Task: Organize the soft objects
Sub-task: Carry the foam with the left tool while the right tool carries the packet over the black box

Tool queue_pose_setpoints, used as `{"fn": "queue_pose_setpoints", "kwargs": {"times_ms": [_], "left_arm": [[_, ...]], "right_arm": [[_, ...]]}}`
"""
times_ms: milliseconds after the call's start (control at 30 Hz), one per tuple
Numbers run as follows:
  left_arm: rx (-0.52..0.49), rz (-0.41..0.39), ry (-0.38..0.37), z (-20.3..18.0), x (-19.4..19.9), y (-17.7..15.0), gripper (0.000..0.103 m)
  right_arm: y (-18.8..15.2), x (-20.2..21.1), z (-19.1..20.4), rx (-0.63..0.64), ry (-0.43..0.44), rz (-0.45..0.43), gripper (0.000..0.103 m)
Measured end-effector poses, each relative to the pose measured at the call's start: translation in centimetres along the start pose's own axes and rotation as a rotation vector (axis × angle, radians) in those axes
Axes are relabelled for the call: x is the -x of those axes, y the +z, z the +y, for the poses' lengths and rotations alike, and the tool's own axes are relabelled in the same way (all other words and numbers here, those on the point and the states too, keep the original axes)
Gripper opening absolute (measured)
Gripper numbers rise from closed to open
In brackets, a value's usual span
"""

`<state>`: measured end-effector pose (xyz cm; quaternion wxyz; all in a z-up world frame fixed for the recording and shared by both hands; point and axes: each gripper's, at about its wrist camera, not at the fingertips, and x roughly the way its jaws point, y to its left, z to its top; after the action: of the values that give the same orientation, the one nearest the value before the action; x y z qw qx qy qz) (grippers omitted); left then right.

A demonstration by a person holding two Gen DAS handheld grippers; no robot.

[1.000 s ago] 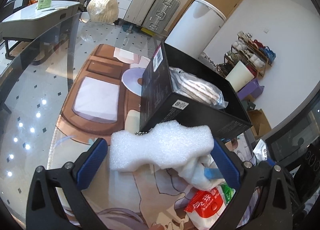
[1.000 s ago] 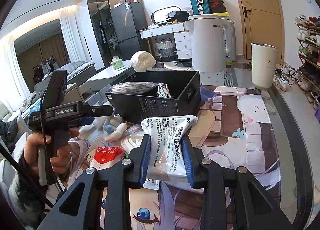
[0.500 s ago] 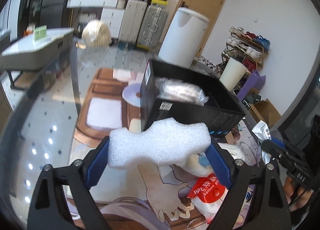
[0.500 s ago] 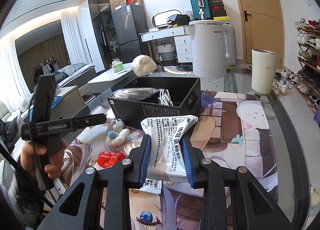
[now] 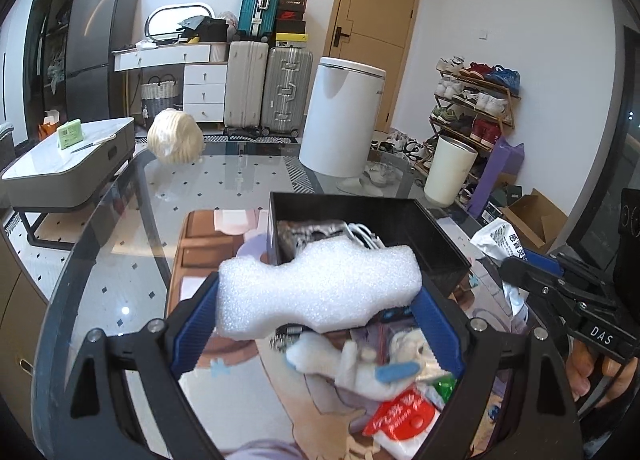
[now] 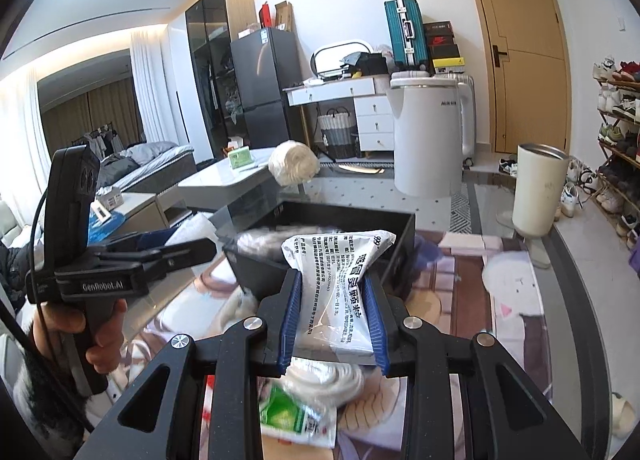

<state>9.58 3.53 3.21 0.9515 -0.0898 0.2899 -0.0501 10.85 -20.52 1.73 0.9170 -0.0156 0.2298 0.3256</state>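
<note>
My left gripper is shut on a white foam block and holds it above the table, just in front of the open black box. My right gripper is shut on a white printed pouch and holds it up in front of the black box. The box holds a silvery bag and white cables. Below the foam lie a white plush toy and a red and white packet. A coiled white cord and a green packet lie under the right gripper.
The glass table carries an illustrated mat. A cream yarn-like bundle sits at the far edge. A white bin and a cream cup stand behind the box. The right gripper shows at right in the left wrist view.
Both grippers have lifted with their loads and moved toward the black box. The foam block now overlaps the box's near wall, and the pouch is higher, in front of the box.
</note>
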Motion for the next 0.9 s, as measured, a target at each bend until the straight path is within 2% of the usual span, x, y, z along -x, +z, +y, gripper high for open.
{"fn": "queue_pose_setpoints", "kwargs": {"times_ms": [200,467,900], "left_arm": [[-0.059,-0.013,0.031,-0.6,-0.9,0.7,0.09],[-0.114,-0.043,0.016,-1.1,-1.8,1.8,0.09],[-0.152,0.006,-0.007,-1.2,-5.6,1.4,0.09]], "right_arm": [[1.3,-1.3,-0.3,-0.014,-0.005,-0.035,0.03],[2.6,-3.3,0.0,0.019,-0.014,-0.027,0.03],[4.0,-6.5,0.4,0.075,-0.045,-0.011,0.03]]}}
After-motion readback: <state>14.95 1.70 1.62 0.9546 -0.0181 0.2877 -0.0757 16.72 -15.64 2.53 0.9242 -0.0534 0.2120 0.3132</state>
